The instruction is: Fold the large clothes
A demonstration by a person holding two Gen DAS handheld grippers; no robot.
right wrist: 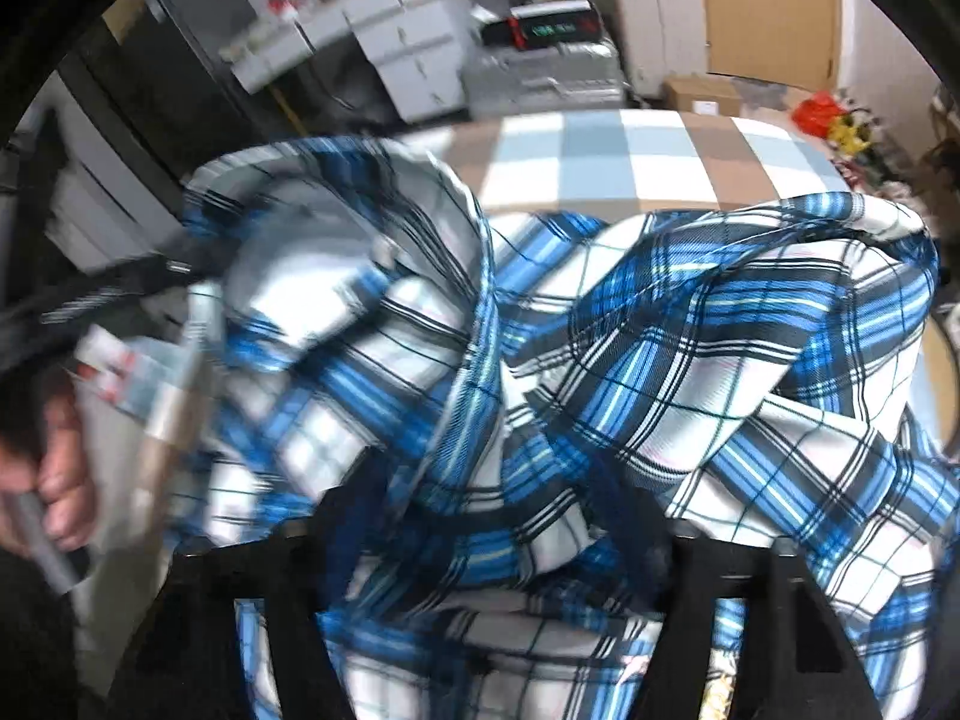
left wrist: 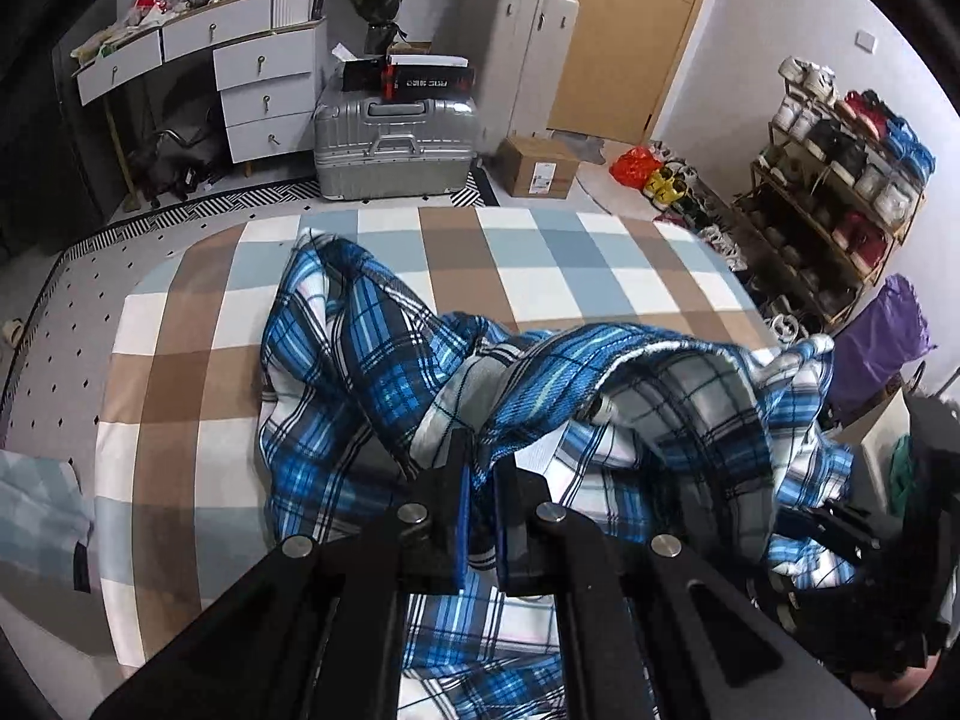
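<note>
A blue, white and black plaid shirt lies crumpled on a bed with a brown, blue and white checked cover. My left gripper is shut on a fold of the shirt near its middle and holds it slightly raised. In the blurred right wrist view the shirt fills the picture. My right gripper has its jaws apart, with loose cloth bunched between and over the fingers. A person's hand shows at the left edge.
Beyond the bed's far edge stand a silver suitcase, white drawers, a cardboard box and a tall white case. A shoe rack and a purple bag stand to the right. A pillow lies at left.
</note>
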